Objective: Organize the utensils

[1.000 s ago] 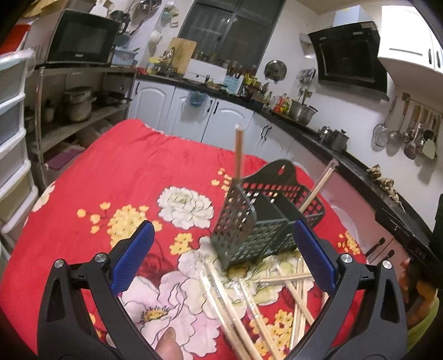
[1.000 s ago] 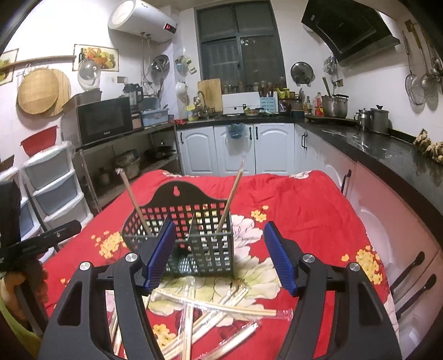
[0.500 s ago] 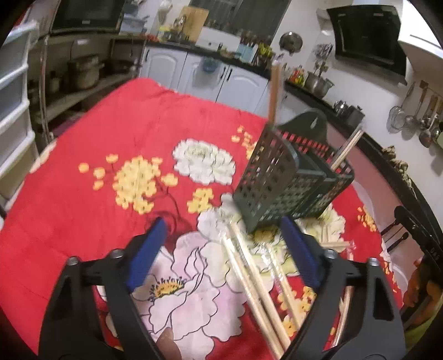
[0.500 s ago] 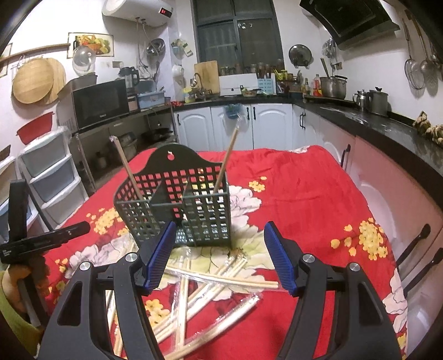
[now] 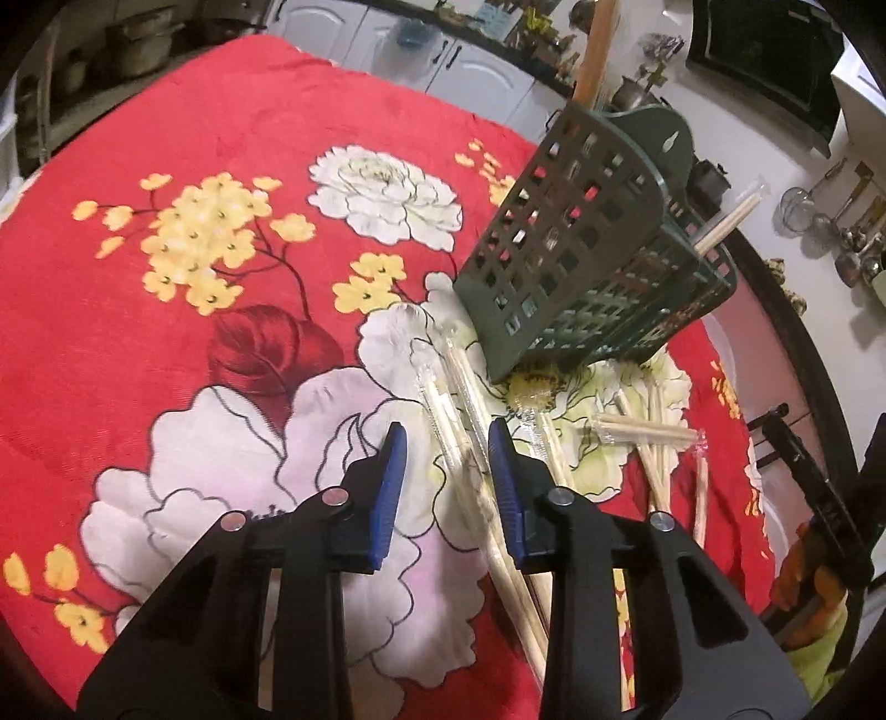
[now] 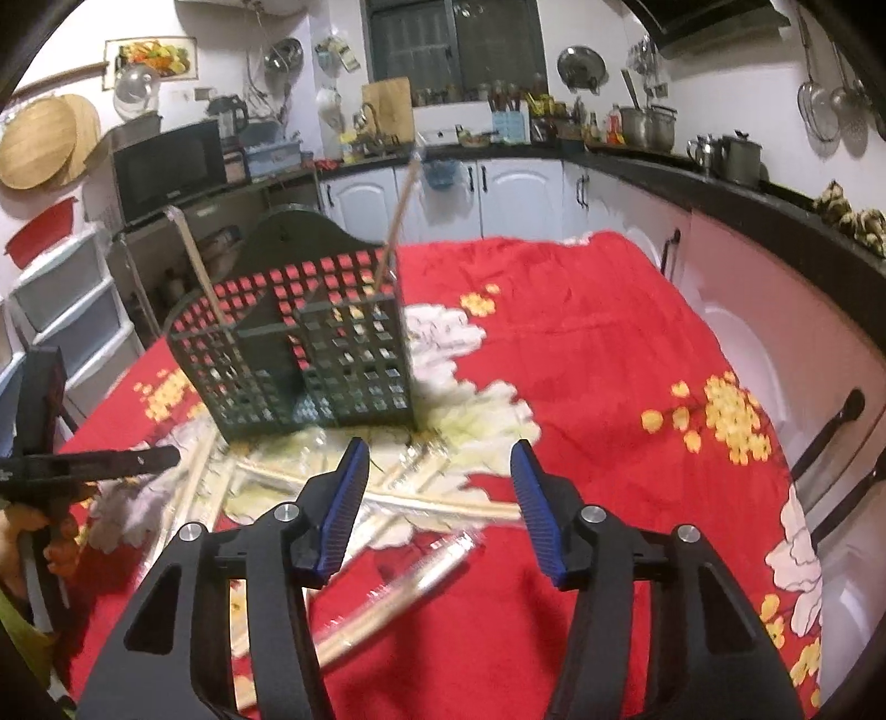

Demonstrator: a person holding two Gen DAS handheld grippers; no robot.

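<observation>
Red floral cloth (image 5: 166, 343) covers the kitchen table, where a dark green perforated plastic utensil basket (image 5: 581, 260) stands holding two upright wrapped chopstick pairs. Just in front of that basket lie scattered plastic-wrapped wooden chopsticks (image 5: 465, 421). Over them, the left gripper (image 5: 447, 459) is closing around one pair without pressing it yet, while the right gripper (image 6: 437, 487), also closing, hovers unclenched and empty.

Left wrist view: left half is bare red floral cloth (image 5: 166, 343), open for passage. Green basket (image 5: 581, 266) blocks upper right, upright chopsticks (image 5: 595, 50) sticking out the top. Wrapped chopsticks (image 5: 465, 399) litter centre to lower right. Right wrist view: basket fills centre-left, scattered chopsticks below it; right side of the cloth is open up to the counter edge (image 6: 775, 221).
</observation>
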